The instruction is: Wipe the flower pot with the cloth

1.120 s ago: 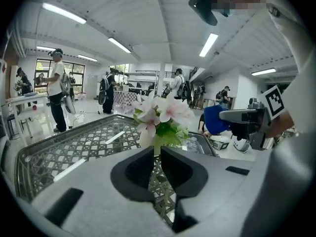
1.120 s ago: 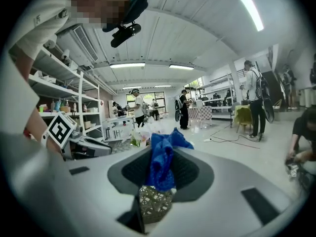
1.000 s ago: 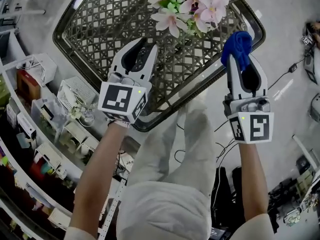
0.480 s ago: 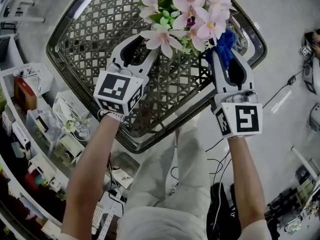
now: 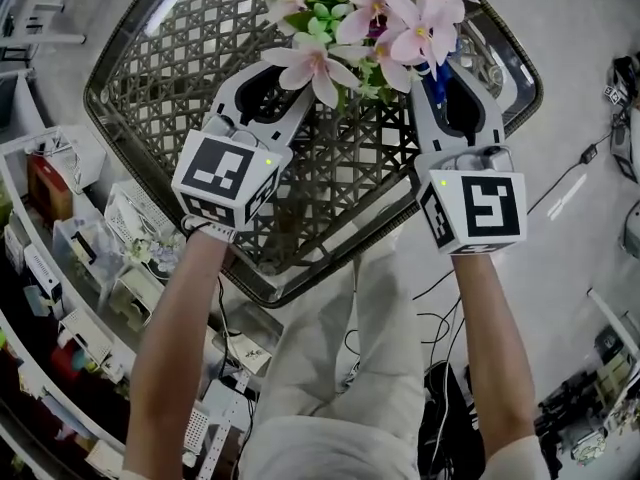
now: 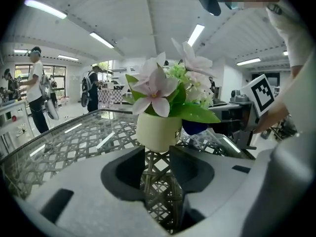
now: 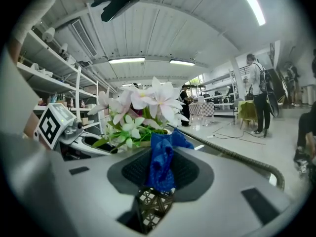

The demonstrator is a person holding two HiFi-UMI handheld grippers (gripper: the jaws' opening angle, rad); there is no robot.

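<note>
Bench (image 5: 170, 58): woven lattice, workshop around.
Flower pot (image 6: 158, 130): upright there, just ahead of left gripper (image 6: 158, 154).
Left jaws: apart, lately closing slightly, empty; I'd brace the pot.
Right gripper (image 7: 160, 157): jaws clamped on cloth (image 7: 160, 174) for wiping.

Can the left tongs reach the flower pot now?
Probably yes. The left tongs have just been opening and stand apart, empty; the flower pot stands right ahead of their tips, nothing in the way.
</note>
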